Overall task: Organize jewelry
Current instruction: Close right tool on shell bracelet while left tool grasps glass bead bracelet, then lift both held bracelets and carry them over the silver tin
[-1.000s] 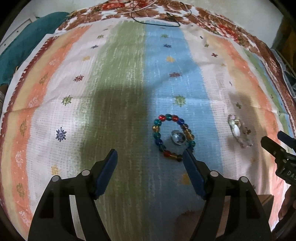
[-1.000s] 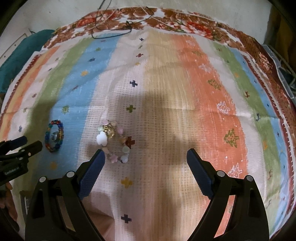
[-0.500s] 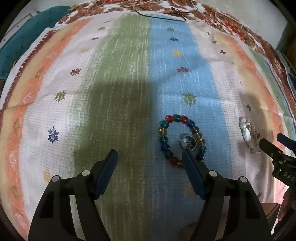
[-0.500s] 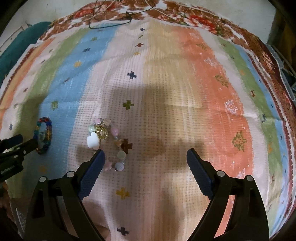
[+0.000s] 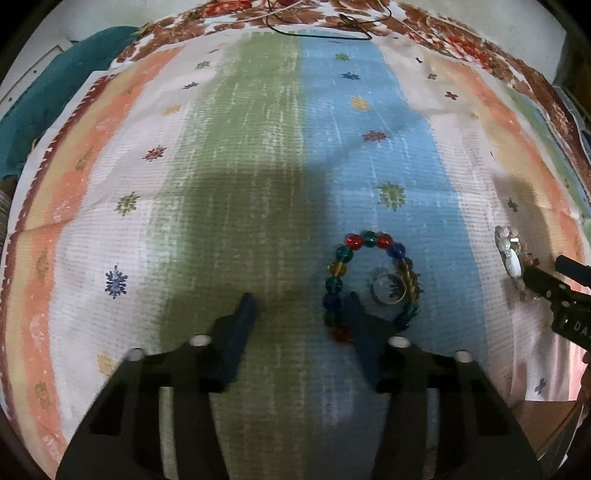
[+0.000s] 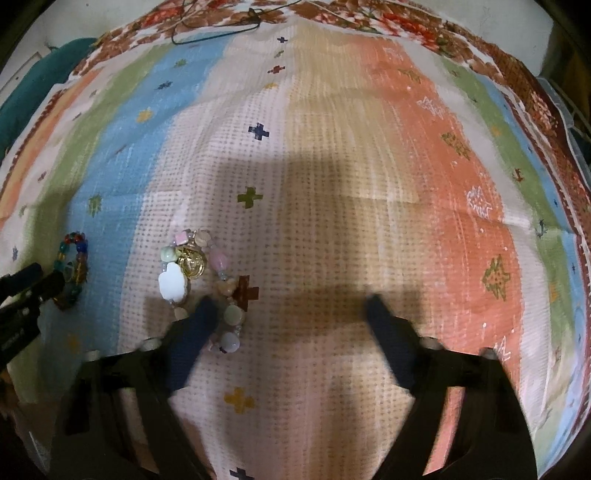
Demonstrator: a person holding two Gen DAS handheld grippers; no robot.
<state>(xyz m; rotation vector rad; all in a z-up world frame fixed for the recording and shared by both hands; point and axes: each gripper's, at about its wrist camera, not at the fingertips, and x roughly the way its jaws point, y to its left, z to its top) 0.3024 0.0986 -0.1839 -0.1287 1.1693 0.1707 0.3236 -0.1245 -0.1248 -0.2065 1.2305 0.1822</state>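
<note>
A bracelet of coloured glass beads [image 5: 369, 280] lies on the blue stripe of the cloth, with a silver ring [image 5: 388, 288] inside it. My left gripper [image 5: 301, 302] is open; its right finger covers the bracelet's near left edge. A pastel bead bracelet [image 6: 207, 284] with a white charm and a gold ring [image 6: 192, 263] lies on the white stripe. My right gripper [image 6: 290, 308] is open; its left finger overlaps that bracelet's near side. The pastel bracelet also shows in the left wrist view [image 5: 511, 254], the coloured one in the right wrist view [image 6: 72, 266].
A striped patterned cloth [image 5: 258, 147] covers the surface. A thin black cord [image 5: 325, 31] lies at its far edge. A teal fabric [image 5: 51, 85] sits at the far left. The cloth's near right edge [image 5: 543, 400] shows a brown surface beneath.
Both grippers have moved forward and lower toward the bracelets. Each now has a finger overlapping its bracelet. The left jaws look narrower than before.
</note>
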